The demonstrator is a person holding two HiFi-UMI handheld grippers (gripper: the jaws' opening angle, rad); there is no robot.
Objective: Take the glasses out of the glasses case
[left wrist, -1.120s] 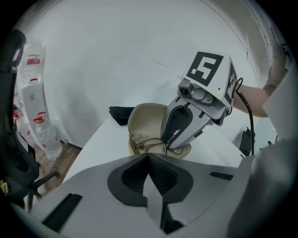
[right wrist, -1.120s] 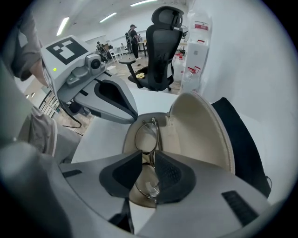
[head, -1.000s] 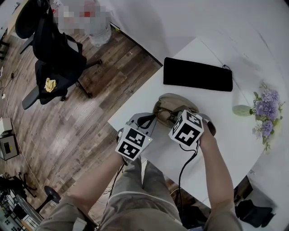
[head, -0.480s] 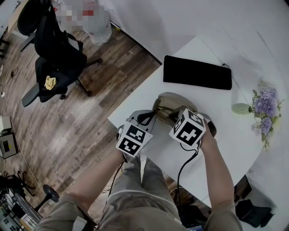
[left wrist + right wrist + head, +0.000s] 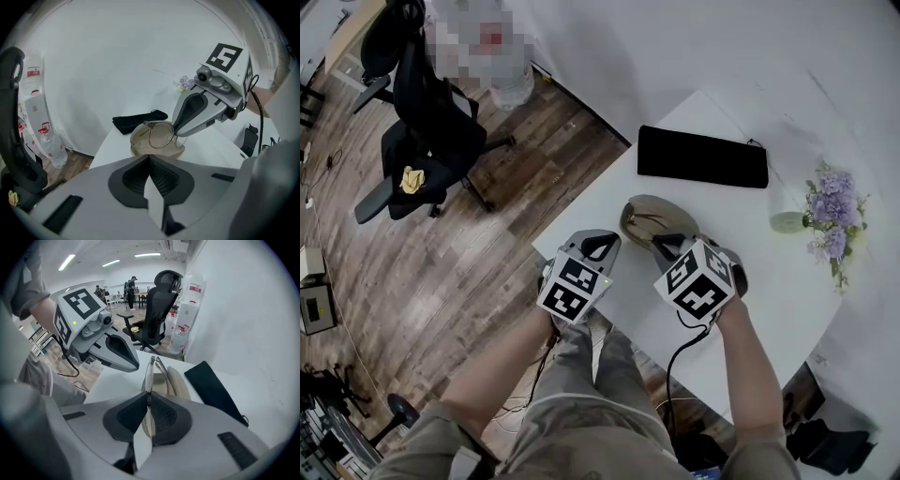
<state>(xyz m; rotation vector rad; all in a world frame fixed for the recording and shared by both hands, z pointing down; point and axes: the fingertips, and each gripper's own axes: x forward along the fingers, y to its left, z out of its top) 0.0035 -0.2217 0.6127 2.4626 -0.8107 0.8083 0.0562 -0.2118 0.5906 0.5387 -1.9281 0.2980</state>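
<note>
While the white table (image 5: 787, 281) is spread beneath the tan glasses case (image 5: 649, 217), a black pouch (image 5: 701, 157) is laid well behind that case. The left gripper (image 5: 149, 157) is held beside the case, jaws pressed together, empty. Over the case, the right gripper's (image 5: 148, 395) jaws have just been closing and are clamped on the wire-rimmed glasses (image 5: 151, 371), held upright.

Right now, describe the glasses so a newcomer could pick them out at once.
On the white table, find the open tan case nearest the person. Just over it the right gripper, its jaws just closed further, pinches the glasses. Thin metal frame, clear lenses, unlike the black pouch behind.
</note>
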